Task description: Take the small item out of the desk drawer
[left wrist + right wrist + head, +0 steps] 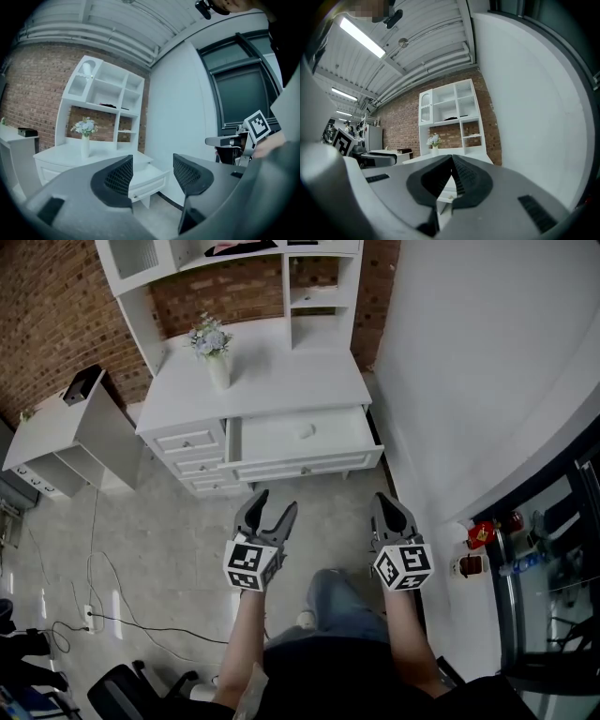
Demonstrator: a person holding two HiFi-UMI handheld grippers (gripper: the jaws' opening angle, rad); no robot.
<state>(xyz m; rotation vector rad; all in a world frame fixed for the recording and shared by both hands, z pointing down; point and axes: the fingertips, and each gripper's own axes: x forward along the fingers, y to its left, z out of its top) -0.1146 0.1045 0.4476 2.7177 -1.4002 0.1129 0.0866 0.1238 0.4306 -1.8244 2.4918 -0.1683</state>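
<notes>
Left gripper [276, 502] hangs over the floor just in front of the desk [272, 381], its two dark jaws spread wide with nothing between them; in its own view the gap frames only the corner of the desk's open drawer [305, 465]. Right gripper [386, 502] hangs beside it, also short of the desk's front and nearer the white wall on the desk's right, its jaws pressed together tip to tip and empty. Neither gripper touches the desk. Below them the person's forearms and one jeans-clad knee [337, 596] show. The wide drawer stands pulled out from under the desk's top on the right half, and the small item [306, 432], a pale little lump, lies on the drawer's floor near the middle, well clear of both grippers. Left of that drawer the desk carries a stack of small drawers [192, 460], all shut. On the desk's top, toward its left, stands a white vase of pale flowers [214, 348], and a white shelf hutch [319, 296] rises at the desk's back against a brick wall [56, 315]. Left of the desk sits a lower white cabinet [84, 427], and black cables [94, 615] trail over the floor.
</notes>
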